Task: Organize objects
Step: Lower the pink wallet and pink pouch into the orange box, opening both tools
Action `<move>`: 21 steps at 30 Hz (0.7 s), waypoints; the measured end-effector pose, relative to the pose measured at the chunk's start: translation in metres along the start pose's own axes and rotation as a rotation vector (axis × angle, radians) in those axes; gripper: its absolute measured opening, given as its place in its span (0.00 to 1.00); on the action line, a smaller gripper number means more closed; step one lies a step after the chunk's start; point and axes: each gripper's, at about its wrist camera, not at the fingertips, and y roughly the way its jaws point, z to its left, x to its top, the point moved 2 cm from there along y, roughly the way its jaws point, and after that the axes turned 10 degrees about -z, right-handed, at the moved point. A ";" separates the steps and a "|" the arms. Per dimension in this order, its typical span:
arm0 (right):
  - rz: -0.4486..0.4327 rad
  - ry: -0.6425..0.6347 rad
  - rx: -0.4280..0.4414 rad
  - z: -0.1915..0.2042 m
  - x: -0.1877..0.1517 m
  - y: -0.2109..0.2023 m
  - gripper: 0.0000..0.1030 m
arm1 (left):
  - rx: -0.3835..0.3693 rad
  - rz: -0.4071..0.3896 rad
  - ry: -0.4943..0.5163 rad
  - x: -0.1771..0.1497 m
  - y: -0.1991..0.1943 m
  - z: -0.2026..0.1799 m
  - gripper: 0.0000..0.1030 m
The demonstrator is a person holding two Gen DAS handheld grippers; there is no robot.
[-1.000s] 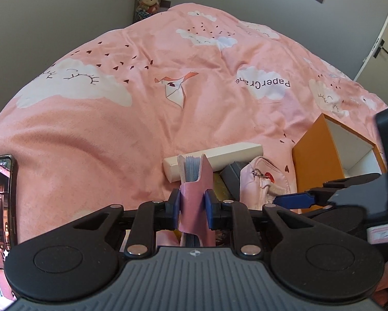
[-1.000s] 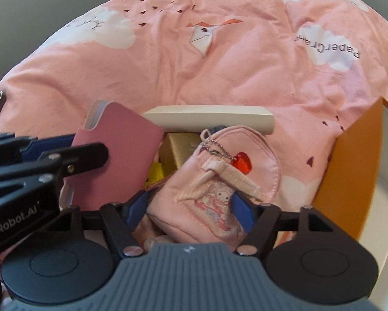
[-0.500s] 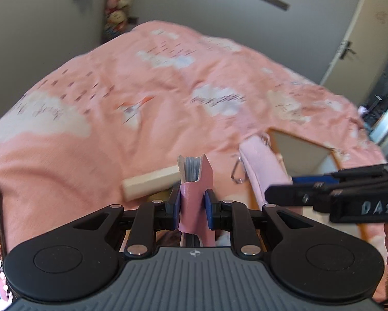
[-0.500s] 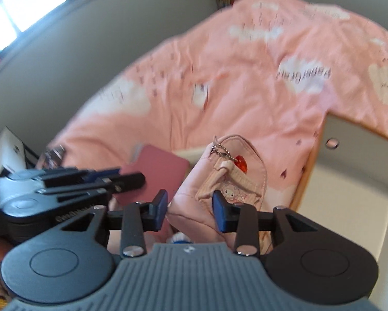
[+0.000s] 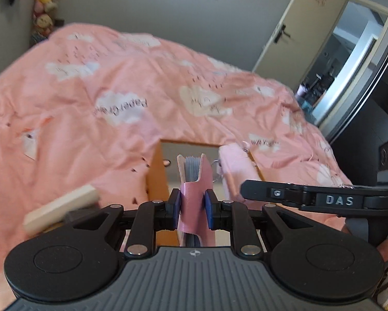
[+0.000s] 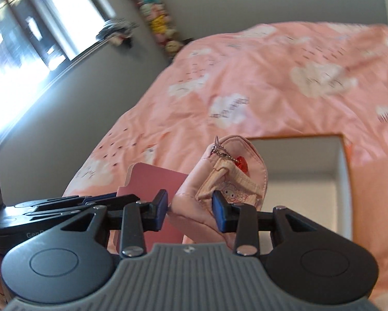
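My left gripper (image 5: pixel 192 208) is shut on a pink card wallet (image 5: pixel 194 178) with grey leaves, held upright above the bed. Just beyond it lies an open orange box (image 5: pixel 157 178) with a white inside. To its right, my right gripper (image 5: pixel 245 189) carries a pink mini-backpack pouch (image 5: pixel 236 165). In the right wrist view, the right gripper (image 6: pixel 190 208) is shut on that pouch (image 6: pixel 230 181), which has a red heart charm (image 6: pixel 241 162) on a bead chain. The box (image 6: pixel 297 155) sits ahead. The wallet (image 6: pixel 155 181) and left gripper (image 6: pixel 111 197) are at the left.
A pink cloud-print duvet (image 5: pixel 116 77) covers the bed. A long cream box (image 5: pixel 60 206) lies at the lower left. A half-open door (image 5: pixel 297 26) and dark furniture (image 5: pixel 375 142) stand at the right. Plush toys (image 6: pixel 157 20) hang beside a bright window (image 6: pixel 25 39).
Both grippers rose off the pile and swung right over the orange box, each carrying its thing. The right jaws narrowed onto the pouch and lifted it from the bed.
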 end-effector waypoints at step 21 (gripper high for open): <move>0.132 0.040 0.156 -0.111 -0.014 0.130 0.37 | 0.295 0.241 0.230 0.004 0.162 -0.025 0.21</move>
